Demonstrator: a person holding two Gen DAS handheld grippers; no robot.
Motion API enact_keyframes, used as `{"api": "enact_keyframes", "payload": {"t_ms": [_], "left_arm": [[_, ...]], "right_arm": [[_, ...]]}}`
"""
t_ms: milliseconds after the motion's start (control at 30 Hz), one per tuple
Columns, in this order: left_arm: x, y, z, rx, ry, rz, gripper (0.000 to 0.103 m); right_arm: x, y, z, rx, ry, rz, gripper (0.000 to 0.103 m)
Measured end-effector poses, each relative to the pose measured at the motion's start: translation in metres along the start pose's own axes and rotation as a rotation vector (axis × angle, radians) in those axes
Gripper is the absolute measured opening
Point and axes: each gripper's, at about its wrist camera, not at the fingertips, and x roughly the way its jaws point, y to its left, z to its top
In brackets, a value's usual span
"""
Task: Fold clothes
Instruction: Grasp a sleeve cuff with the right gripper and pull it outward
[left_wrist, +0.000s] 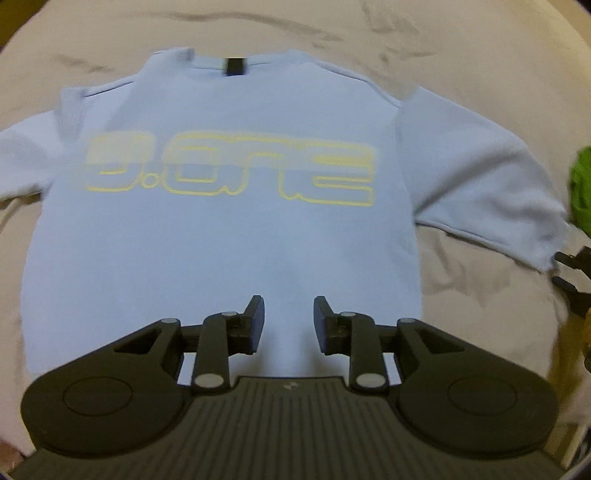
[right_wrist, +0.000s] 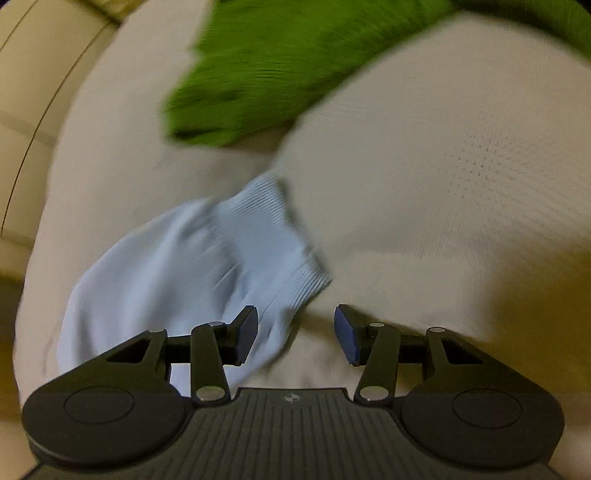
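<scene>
Light blue sweatshirt (left_wrist: 221, 240) is lying flat on the cream bed cover (left_wrist: 461, 66), yellow outlined lettering (left_wrist: 229, 170) facing up, neck at the far end with a small dark tag (left_wrist: 235, 67). Left gripper (left_wrist: 289, 319) is hanging over the lower middle of the body, jaws standing apart, nothing between the pads, only cloth showing below. Left wrist view is giving the whole torso and the right-side sleeve (left_wrist: 480, 184); the other sleeve is running off the left edge. Right wrist view is showing only 1 ribbed cuff (right_wrist: 266, 243) and a bit of sleeve, blurred, lying on the cover just ahead of the right gripper (right_wrist: 295, 332), whose jaws are standing open with the cuff edge near the left pad, not pinched. Green knit garment (right_wrist: 266, 70) is filling the top of that view, smeared; in the left view it is only a sliver at the right edge. A dark object (left_wrist: 576, 273) at that edge is cut off, hard to identify.
</scene>
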Motion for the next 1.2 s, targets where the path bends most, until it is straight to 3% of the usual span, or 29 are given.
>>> {"api": "enact_keyframes", "payload": {"t_ms": [33,133,167,300,400,600,633,700,800,867,900,1000,1200], "left_arm": [[0.000,0.002,0.001,-0.022,0.008,0.008,0.024],[-0.002,0.010,0.004,-0.084,0.025,0.031,0.024],[-0.004,0.012,0.004,-0.093,0.025,0.037,0.024],[-0.013,0.018,0.004,-0.090,0.013,0.056,0.024],[-0.016,0.023,0.002,-0.095,0.016,0.053,0.024],[-0.015,0.033,-0.001,-0.081,0.023,0.025,0.024],[-0.016,0.036,-0.002,-0.074,0.020,0.023,0.024],[-0.022,0.047,-0.006,-0.074,0.002,0.015,0.026],[-0.032,0.071,-0.015,-0.094,-0.022,0.011,0.029],[-0.039,0.096,-0.024,-0.128,-0.031,0.018,0.029],[-0.042,0.111,-0.029,-0.148,-0.032,0.025,0.029],[-0.054,0.150,-0.045,-0.186,-0.027,0.055,0.030],[-0.091,0.210,-0.074,-0.126,-0.051,0.136,0.044]], "right_arm": [[0.010,-0.005,0.005,0.039,0.001,0.025,0.048],[0.021,-0.005,0.011,0.082,0.004,0.066,0.018],[0.017,-0.001,0.010,0.063,-0.007,0.065,0.013],[-0.038,0.010,-0.002,0.001,-0.122,0.081,0.008],[-0.073,0.007,-0.020,-0.010,-0.167,0.035,0.008],[-0.048,-0.006,-0.040,0.005,-0.082,-0.149,0.009],[-0.035,-0.007,-0.037,-0.011,-0.067,-0.191,0.018],[-0.029,-0.001,-0.035,-0.025,-0.064,-0.250,0.024],[-0.042,0.023,-0.040,-0.088,-0.105,-0.393,0.054],[-0.059,0.048,-0.056,-0.200,-0.173,-0.526,0.085],[-0.069,0.058,-0.067,-0.244,-0.199,-0.554,0.088],[-0.098,0.077,-0.110,-0.270,-0.158,-0.441,0.089],[-0.121,0.130,-0.248,-0.378,0.099,-0.256,0.089]]}}
